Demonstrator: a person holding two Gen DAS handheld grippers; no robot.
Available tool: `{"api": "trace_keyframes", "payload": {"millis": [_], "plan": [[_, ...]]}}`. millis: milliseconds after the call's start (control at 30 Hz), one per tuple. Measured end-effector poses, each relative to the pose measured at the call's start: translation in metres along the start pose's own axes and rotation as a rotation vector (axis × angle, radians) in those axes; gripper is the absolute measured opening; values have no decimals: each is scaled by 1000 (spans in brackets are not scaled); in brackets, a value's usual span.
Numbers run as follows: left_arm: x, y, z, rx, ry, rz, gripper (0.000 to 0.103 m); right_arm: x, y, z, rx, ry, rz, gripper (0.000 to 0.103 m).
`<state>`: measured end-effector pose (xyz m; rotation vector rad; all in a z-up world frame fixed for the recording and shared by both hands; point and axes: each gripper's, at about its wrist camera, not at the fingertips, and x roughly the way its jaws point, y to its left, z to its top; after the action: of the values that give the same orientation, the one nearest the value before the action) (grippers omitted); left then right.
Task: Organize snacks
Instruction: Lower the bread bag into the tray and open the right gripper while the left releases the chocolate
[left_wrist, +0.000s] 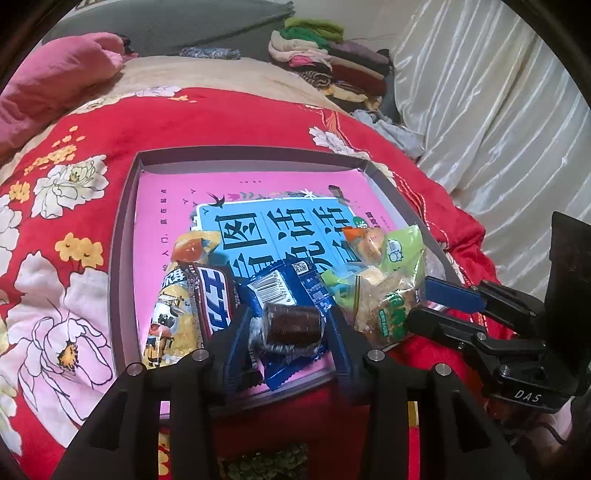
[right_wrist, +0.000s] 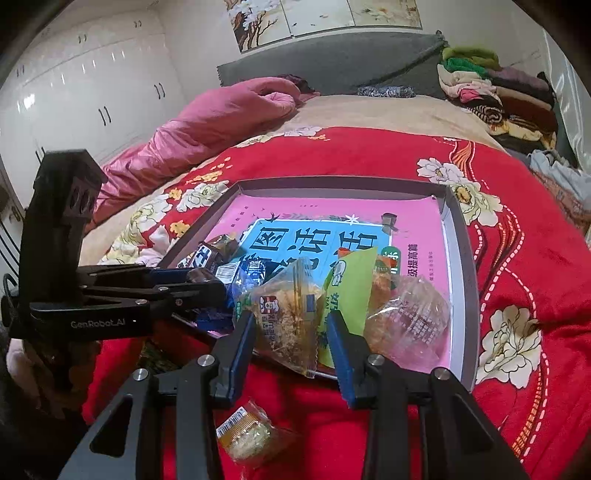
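The left gripper (left_wrist: 291, 325) has its fingers closed on a brown cake (left_wrist: 293, 324), hiding wrappers beneath. The right gripper (right_wrist: 291, 328) straddles a clear pastry bag (right_wrist: 286, 317), contact unclear. The tray (left_wrist: 122, 236) keeps its far half bare; one packet (right_wrist: 245, 435) lies outside on the bed

Both wrist views close, sharing tray (left_wrist: 125, 221).
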<state>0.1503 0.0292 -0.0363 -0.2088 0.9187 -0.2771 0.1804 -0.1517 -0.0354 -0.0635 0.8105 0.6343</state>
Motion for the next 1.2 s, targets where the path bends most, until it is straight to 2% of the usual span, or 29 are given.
{"api": "trace_keyframes", "payload": {"millis": [467, 767, 900, 1200], "plan": [[-1, -1, 0, 3, 5, -6, 54, -5, 5, -1, -19, -17, -16, 43], [-6, -2, 0, 6, 6, -13, 65, -11, 2, -1, 4, -40, -18, 50], [-9, -3, 1, 8, 3, -17, 71, -14, 3, -1, 3, -52, -18, 58], [-24, -6, 1, 29, -25, -9, 76, -19, 6, -2, -6, -65, -12, 64]]}}
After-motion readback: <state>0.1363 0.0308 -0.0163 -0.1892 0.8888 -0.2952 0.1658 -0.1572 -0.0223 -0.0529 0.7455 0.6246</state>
